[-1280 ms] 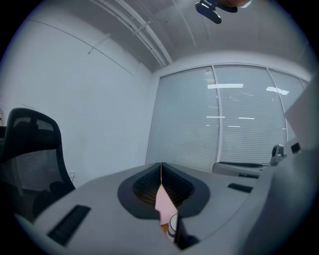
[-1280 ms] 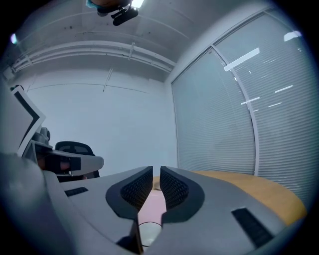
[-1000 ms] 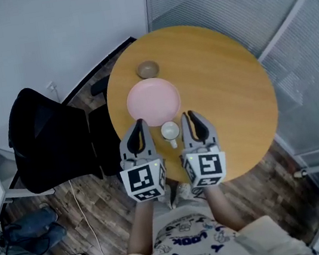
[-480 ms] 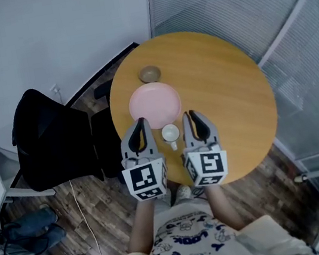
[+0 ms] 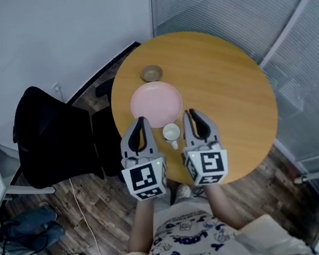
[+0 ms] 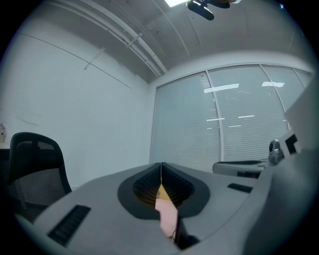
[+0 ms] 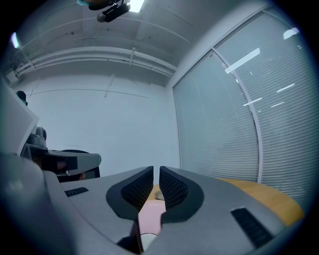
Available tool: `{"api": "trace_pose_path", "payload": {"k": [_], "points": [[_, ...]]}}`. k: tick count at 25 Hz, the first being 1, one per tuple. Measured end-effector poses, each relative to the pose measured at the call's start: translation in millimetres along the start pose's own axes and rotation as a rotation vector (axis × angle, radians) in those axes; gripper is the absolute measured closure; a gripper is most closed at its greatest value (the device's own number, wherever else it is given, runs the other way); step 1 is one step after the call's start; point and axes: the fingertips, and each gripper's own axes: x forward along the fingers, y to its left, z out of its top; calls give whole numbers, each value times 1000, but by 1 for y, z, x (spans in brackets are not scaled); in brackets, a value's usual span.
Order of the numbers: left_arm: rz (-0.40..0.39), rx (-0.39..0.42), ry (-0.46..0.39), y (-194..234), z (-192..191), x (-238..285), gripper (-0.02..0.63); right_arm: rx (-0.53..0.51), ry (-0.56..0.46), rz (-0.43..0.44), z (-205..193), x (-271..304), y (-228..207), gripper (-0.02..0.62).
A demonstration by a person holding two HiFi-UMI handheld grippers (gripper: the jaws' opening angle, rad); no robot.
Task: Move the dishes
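Near the table's [image 5: 225,82] near-left edge, a white cup [image 5: 171,132] stands between the two grippers, with a pink plate [image 5: 155,104] just beyond it and a small brown bowl [image 5: 151,73] farther still. The left gripper [image 5: 140,122] has its fingers [image 6: 142,185] pressed together, empty. The right gripper [image 5: 190,114] shows only a thin slit between its fingers [image 7: 174,191], with nothing in it. Both hover level, flanking the cup without touching it. This fits dishes awaiting pickup or dishes just set down; any grasp would need the fingers spread first.
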Motion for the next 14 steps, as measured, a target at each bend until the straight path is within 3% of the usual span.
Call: {"api": "trace_pose_path", "payload": {"k": [14], "points": [[-5,2,-7,-1,7,-5,601,-11,3,5,4,-6,4,555]]}}
